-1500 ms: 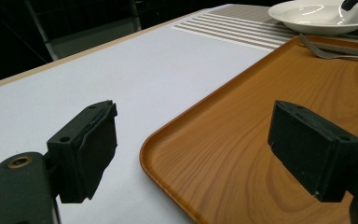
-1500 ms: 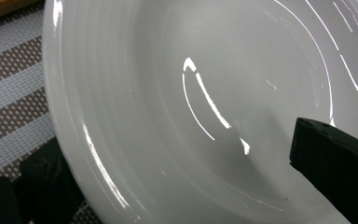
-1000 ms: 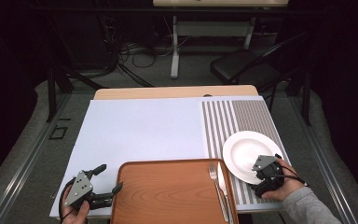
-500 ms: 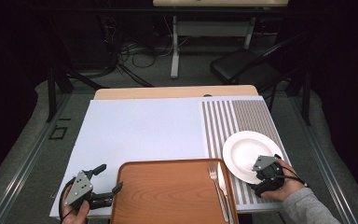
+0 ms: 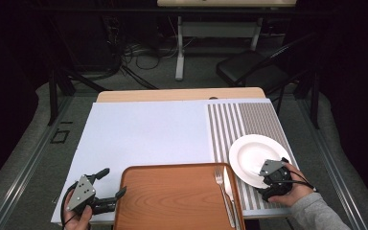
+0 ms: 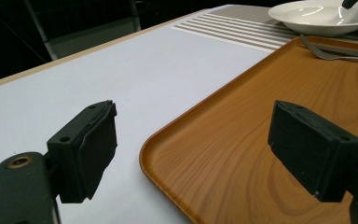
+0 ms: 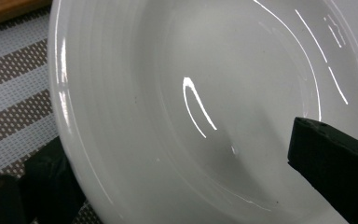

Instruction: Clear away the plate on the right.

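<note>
White plate (image 5: 254, 155) on the striped mat right of the tray (image 5: 172, 196) looks stiff, glossy, slippery, breakable; right gripper (image 5: 273, 173) jaws open astride its near rim, best hold; left gripper (image 5: 106, 188) open.

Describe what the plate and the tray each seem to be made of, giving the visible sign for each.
Plate: probably glazed ceramic, though melamine is possible; it is white and glossy, with sharp light streaks.
Tray: wood-grain surface in satin orange-brown, likely laminate or moulded plastic rather than solid wood, given its smooth rounded raised rim.
</note>
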`<state>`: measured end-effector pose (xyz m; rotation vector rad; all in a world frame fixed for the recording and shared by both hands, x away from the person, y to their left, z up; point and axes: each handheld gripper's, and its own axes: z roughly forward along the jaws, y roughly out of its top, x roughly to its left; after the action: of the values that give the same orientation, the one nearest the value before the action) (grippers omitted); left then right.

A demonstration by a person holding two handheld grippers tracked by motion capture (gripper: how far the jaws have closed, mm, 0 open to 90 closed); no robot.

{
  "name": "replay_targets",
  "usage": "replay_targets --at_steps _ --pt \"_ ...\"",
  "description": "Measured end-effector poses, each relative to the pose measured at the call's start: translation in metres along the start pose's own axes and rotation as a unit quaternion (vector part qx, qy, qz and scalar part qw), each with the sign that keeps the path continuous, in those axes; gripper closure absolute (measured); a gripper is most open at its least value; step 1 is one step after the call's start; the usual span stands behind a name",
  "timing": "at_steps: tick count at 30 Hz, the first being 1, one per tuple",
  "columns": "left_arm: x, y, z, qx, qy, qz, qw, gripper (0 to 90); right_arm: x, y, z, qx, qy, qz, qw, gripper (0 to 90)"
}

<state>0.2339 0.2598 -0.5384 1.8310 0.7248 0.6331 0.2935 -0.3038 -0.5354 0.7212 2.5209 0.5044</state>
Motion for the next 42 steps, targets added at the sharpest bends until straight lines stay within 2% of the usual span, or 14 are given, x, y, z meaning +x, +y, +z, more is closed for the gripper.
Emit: replay_targets --at_steps 2,5,10,13,19,22,30,34,35,36,37,39,41,42 --pt "0.000 0.000 0.000 -0.001 0.000 0.002 1.0000 15.7 0.000 0.001 -0.002 -0.002 0.000 0.004 1.0000 6.2" --pt "0.001 0.000 0.000 -0.002 0.001 -0.002 1.0000 15.7 -0.002 0.003 -0.005 -0.009 -0.003 -0.003 1.0000 8.3" --pt "0.000 0.000 0.000 -0.001 0.000 0.002 1.0000 15.7 -0.004 0.008 -0.011 -0.003 0.005 -0.008 0.9999 13.3" --pt "0.000 0.000 0.000 -0.001 0.001 0.001 1.0000 15.7 -0.006 0.012 -0.014 -0.001 -0.001 -0.017 0.9999 14.5" --pt "0.001 0.000 -0.001 -0.002 0.001 0.000 1.0000 15.7 -0.009 0.020 -0.022 -0.008 -0.008 -0.016 0.9998 19.3" --pt "0.000 0.000 -0.001 -0.003 0.002 -0.001 1.0000 15.7 -0.010 0.024 -0.024 -0.008 -0.009 -0.027 0.9996 21.3" --pt "0.000 0.000 -0.001 -0.003 0.001 -0.002 1.0000 15.7 -0.012 0.032 -0.031 -0.004 -0.008 -0.035 0.9994 34.4" --pt "0.001 0.000 -0.001 -0.003 0.002 -0.002 1.0000 15.7 -0.012 0.034 -0.033 0.000 -0.016 -0.041 0.9990 37.3" --pt "0.001 0.000 -0.001 -0.003 0.002 -0.003 1.0000 15.7 -0.013 0.035 -0.036 0.020 -0.013 -0.044 0.9987 38.6" --pt "0.001 0.000 -0.001 -0.003 0.001 -0.003 1.0000 15.7 -0.013 0.036 -0.037 0.025 -0.013 -0.047 0.9985 40.6" --pt "0.001 0.000 -0.001 -0.003 0.002 -0.002 1.0000 15.7 -0.013 0.035 -0.034 0.005 -0.015 -0.047 0.9988 44.2" --pt "0.001 0.000 -0.001 -0.003 0.002 -0.003 1.0000 15.7 -0.013 0.036 -0.034 0.009 -0.010 -0.048 0.9988 48.7" --pt "0.001 0.000 -0.001 -0.003 0.002 -0.005 1.0000 15.7 -0.014 0.035 -0.032 0.023 -0.018 -0.047 0.9985 55.1" --pt "0.001 0.000 -0.001 -0.003 0.002 -0.005 1.0000 15.7 -0.016 0.033 -0.030 0.033 -0.024 -0.053 0.9978 55.1"
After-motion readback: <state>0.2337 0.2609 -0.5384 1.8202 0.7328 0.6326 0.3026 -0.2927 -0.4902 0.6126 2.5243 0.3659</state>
